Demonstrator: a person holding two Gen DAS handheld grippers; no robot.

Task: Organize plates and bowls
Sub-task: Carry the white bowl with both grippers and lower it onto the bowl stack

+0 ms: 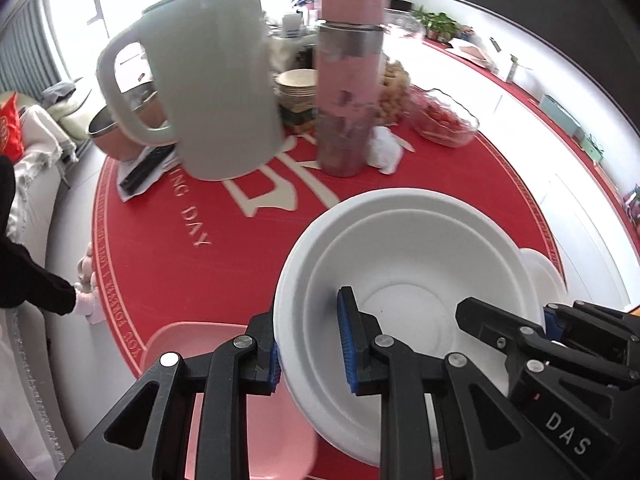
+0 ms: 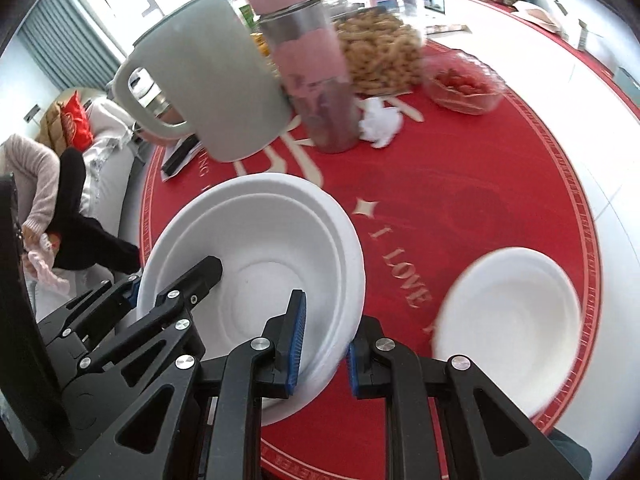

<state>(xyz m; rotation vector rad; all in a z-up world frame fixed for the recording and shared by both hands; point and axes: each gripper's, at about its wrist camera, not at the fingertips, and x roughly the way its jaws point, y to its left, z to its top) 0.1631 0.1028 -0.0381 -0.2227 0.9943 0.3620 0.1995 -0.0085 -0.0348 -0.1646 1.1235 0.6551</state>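
The white bowl (image 1: 404, 280) serves as the landmark: it sits tilted above the red table (image 1: 224, 248), held at two places on its rim. To the left of the bowl, low in the left wrist view, a pink plate (image 1: 256, 412) lies on the table, partly under the left gripper (image 1: 310, 344). That gripper's fingers (image 1: 347, 340) straddle the bowl's left rim, one blue pad outside the wall and one inside, clenched on the bowl. Beyond the bowl, farther across the table, stand a pale green kettle (image 1: 212, 80) and, to its right, a pink bottle (image 1: 348, 80) with a metal band, a crumpled white tissue (image 1: 386, 148) at its foot. Behind the kettle, a stack of cream bowls (image 1: 296, 88) is partly visible. Right of the bottle, a clear container (image 1: 444, 118) holds red food.

In the right wrist view, the right gripper (image 2: 322, 354) grasps the same white bowl (image 2: 256, 248) at its near right rim, with one blue finger (image 2: 296, 344) inside the wall and the other outside. To the right of that bowl, a second white bowl (image 2: 508, 320) rests flat near the table's edge, blurred. A heap of peanuts (image 2: 380, 56) lies beyond the bowl, behind the bottle.
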